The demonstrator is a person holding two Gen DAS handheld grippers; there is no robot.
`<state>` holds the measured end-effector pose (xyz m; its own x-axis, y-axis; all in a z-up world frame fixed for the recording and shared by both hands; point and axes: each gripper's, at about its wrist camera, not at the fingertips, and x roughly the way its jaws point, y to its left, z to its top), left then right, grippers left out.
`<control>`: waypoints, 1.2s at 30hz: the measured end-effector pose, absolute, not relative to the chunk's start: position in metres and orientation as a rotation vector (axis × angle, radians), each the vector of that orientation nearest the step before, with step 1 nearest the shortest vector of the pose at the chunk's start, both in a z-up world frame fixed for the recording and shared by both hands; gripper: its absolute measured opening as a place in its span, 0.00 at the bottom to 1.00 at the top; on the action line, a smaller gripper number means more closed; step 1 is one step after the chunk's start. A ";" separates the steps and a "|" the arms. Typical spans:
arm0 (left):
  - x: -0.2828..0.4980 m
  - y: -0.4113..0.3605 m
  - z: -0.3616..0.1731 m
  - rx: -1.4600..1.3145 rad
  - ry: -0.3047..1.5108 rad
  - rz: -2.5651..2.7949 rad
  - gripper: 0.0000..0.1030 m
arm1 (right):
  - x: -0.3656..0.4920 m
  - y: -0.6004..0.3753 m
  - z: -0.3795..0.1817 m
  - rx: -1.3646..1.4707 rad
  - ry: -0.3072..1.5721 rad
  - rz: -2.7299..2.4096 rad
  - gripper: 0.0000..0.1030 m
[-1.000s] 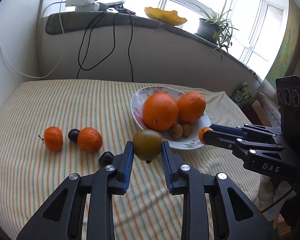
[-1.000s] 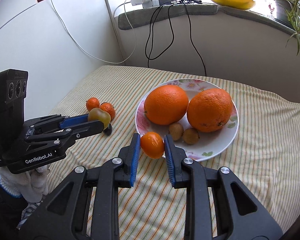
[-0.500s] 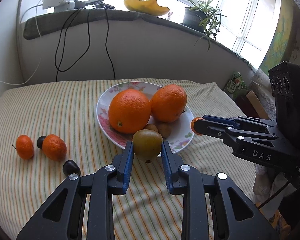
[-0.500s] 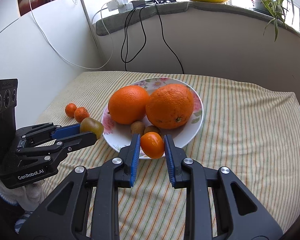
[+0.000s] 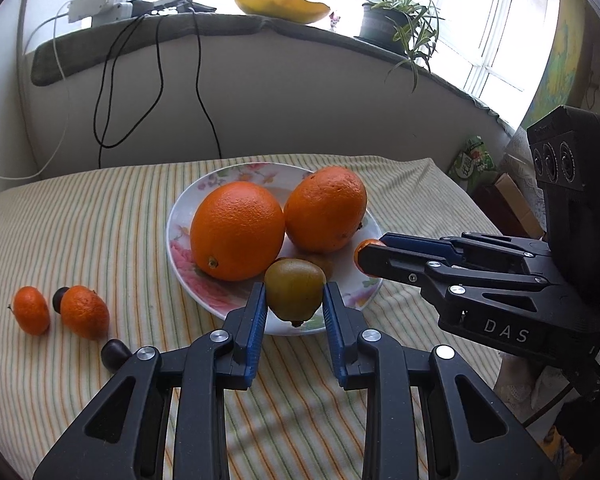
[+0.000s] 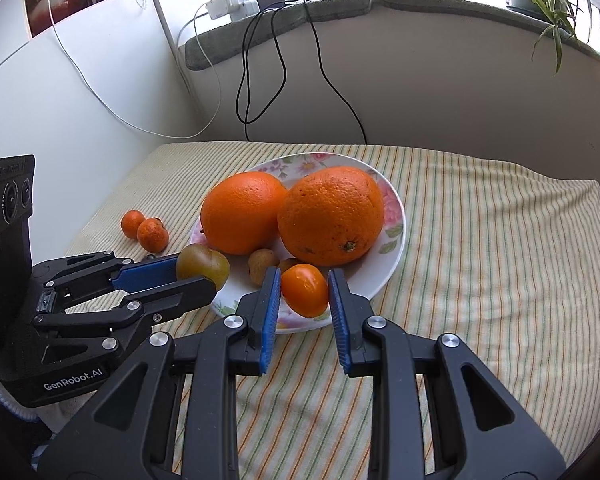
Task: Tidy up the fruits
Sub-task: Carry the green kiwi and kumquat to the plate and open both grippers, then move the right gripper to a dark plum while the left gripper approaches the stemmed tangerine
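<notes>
At frame centre, the left tool (image 5: 294, 300) clamps a greenish-brown fruit (image 5: 295, 289) and the right tool (image 6: 304, 290) clamps a small orange tomato (image 6: 305, 289), both over the floral plate's (image 6: 394, 236) near rim.

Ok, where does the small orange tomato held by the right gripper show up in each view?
Left wrist view: the small orange tomato is right of centre, mostly hidden between the right gripper's fingers, beside the plate's right rim.
Right wrist view: bottom centre, clamped between the blue pads, over the plate's near rim.
Shared landmark: the flowered plate with two big oranges.
</notes>
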<state>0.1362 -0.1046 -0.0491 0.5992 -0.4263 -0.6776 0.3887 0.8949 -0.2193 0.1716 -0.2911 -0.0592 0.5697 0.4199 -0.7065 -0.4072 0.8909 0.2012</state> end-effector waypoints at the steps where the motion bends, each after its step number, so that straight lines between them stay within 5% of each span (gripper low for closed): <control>1: 0.136 -0.106 -0.049 -0.046 0.797 -0.472 0.26 | 0.172 -0.290 -0.060 0.014 0.834 0.487 0.25; 6: 0.138 -0.108 -0.050 -0.024 0.794 -0.464 0.27 | 0.173 -0.287 -0.061 0.000 0.832 0.496 0.25; 10: 0.138 -0.108 -0.050 -0.014 0.781 -0.443 0.47 | 0.174 -0.286 -0.062 -0.005 0.831 0.495 0.26; 12: 0.137 -0.107 -0.048 -0.009 0.773 -0.438 0.48 | 0.173 -0.285 -0.062 -0.007 0.829 0.497 0.26; 14: 0.137 -0.105 -0.047 -0.008 0.770 -0.433 0.51 | 0.172 -0.285 -0.061 -0.006 0.823 0.490 0.44; 17: 0.135 -0.102 -0.047 -0.009 0.770 -0.426 0.51 | 0.170 -0.288 -0.057 -0.003 0.802 0.474 0.54; 26: 0.131 -0.098 -0.047 -0.006 0.770 -0.423 0.51 | 0.166 -0.295 -0.050 0.004 0.784 0.444 0.71; 36: 0.121 -0.081 -0.041 -0.009 0.746 -0.388 0.64 | 0.156 -0.289 -0.037 -0.031 0.746 0.428 0.86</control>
